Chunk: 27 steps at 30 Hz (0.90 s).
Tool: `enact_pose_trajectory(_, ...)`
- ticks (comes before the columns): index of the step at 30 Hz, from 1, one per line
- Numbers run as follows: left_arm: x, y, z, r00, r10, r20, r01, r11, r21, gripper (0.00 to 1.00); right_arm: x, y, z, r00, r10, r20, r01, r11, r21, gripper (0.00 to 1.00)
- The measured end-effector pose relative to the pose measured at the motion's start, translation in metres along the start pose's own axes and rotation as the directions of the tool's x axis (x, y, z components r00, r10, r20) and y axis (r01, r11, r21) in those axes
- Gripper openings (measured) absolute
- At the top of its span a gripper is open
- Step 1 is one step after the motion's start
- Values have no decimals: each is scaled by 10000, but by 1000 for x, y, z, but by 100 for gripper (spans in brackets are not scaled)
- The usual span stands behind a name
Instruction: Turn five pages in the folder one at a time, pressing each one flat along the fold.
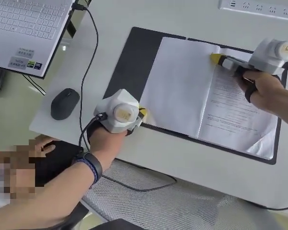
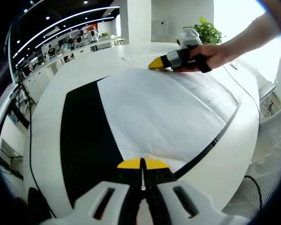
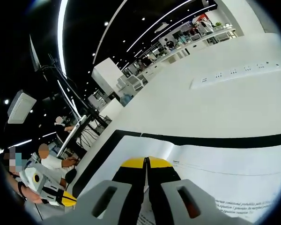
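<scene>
Two closed claws are touching the open black folder of white pages (image 1: 132, 62) on the white counter (image 1: 182, 158): left claw (image 2: 142, 163) at a page's edge, grip unclear; right claw (image 3: 146, 162), empty, on the fold. Nearby a black oval mouse (image 1: 65, 103) is lying.

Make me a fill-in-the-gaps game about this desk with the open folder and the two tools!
1. The folder lies open, and its cover is coloured ___.
2. The left tool and the right tool both have jaws that are ___.
3. Left of the folder, below the laptop, lies a dark computer ___.
4. The tips of both tools are coloured ___.

Missing words: black; shut; mouse; yellow.
</scene>
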<state>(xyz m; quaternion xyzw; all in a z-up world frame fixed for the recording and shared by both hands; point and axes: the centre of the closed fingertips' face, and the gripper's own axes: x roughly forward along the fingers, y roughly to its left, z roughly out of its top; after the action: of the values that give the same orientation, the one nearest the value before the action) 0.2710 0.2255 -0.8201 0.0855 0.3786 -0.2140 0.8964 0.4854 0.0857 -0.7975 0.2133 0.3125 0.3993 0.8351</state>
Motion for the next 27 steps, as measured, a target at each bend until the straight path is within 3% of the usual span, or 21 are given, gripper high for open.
enact_pose_trajectory(9, 0, 0, 0, 10000, 1, -40, -1, 10000, -36, 0, 10, -18, 23, 9985, -329, 441, 314, 9989, 353, 0)
enact_pose_trajectory(22, 1, -1, -1, 10000, 48, -48, -48, 10000, -27, 0, 6, -9, 21, 9986, -235, 478, 218, 9991, 360, 0)
enact_pose_trajectory(27, 1, -1, -1, 10000, 79, -29, -79, 10000, -40, 0, 5, -13, 16, 9990, -125, 435, 108, 9992, 380, 0)
